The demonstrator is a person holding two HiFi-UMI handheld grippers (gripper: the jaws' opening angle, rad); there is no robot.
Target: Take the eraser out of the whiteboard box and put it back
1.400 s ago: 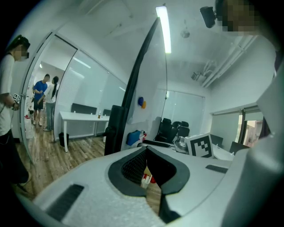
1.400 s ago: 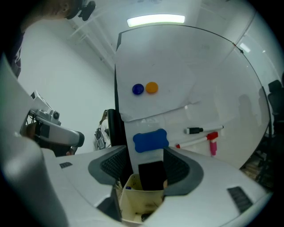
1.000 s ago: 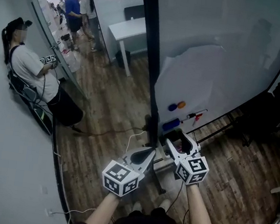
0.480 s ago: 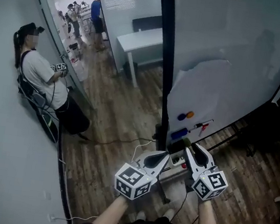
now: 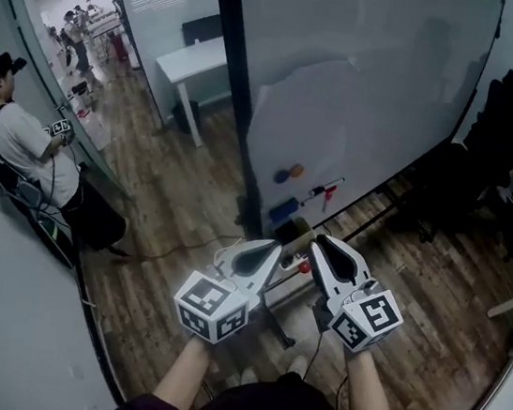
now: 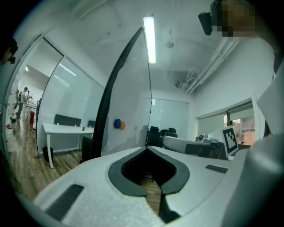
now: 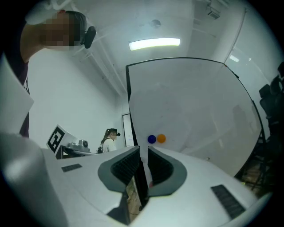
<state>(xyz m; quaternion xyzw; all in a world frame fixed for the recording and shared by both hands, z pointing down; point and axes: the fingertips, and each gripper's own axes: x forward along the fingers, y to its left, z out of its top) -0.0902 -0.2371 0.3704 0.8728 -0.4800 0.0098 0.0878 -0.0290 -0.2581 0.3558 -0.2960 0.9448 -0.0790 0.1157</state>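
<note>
Left hand-held gripper (image 5: 276, 247) roughly level (jaws together), pointing toward whiteboard (image 5: 348, 89)

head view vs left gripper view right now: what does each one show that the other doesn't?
Head view only: the red marker on the whiteboard, and the marker cube on the left gripper. Left gripper view only: the ceiling light and, straight on, that gripper's jaws closed tip to tip with nothing between them. Both: the whiteboard, the blue and orange magnets, the white table and the dark chairs.
</note>
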